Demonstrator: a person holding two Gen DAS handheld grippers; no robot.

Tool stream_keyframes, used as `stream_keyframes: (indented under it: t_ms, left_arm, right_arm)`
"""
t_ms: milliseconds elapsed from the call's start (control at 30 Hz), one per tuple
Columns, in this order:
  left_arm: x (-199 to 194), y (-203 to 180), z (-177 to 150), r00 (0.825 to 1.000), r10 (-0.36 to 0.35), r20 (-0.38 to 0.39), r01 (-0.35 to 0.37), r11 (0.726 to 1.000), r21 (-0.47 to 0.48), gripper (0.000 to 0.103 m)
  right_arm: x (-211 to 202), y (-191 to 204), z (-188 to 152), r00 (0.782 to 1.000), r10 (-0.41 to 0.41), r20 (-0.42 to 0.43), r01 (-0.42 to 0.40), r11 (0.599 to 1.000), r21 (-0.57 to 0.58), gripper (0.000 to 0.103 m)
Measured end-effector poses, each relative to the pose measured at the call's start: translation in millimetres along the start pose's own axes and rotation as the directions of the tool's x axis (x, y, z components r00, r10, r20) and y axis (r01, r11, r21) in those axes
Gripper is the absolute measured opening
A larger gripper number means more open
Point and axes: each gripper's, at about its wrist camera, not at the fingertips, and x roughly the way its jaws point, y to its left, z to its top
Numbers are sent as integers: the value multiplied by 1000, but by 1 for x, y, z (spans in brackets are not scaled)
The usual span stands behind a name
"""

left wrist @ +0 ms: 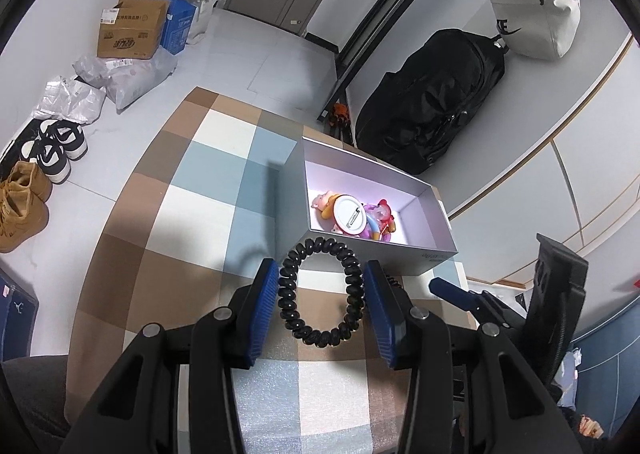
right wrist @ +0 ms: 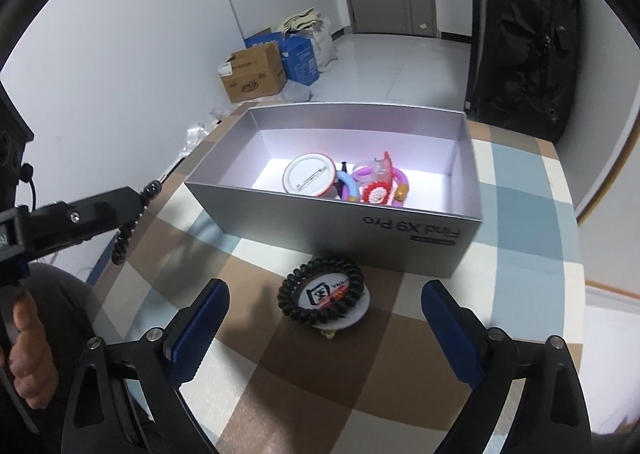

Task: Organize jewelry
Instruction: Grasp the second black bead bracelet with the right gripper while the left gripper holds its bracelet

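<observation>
Your left gripper (left wrist: 322, 294) pinches a black coil hair tie (left wrist: 322, 292) just short of the grey box (left wrist: 436, 258). Your right gripper (right wrist: 324, 328) gapes empty over a second coil tie (right wrist: 322, 290) lying on a badge (right wrist: 352, 314). Likely next: carry the held tie over the near wall and release. Both tools pitch steeply down.

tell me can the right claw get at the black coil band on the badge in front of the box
Probably yes. The right claw is open, with the black coil band on the round badge just ahead of it, and nothing lies between. The grey box sits behind.
</observation>
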Motion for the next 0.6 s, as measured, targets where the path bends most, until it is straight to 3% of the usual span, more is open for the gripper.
stream_keyframes:
  t_ms: [233,500,600]
  left_arm:
    - [0,4,2,1000,-13,-4,13,1000,-13,38]
    - [1,9,3,1000,-7,-12,7,1000,-25,38]
    - [3,9,3,1000,-2,-16,2,1000,-24,38]
  right_arm:
    - [17,8,3,999,-32,-32,31,998,-46,90]
    - [28,13,1,997,-58,-46,55,996,-75,54]
    - [27,14,0,997,-70,-33,66,994,-90,51]
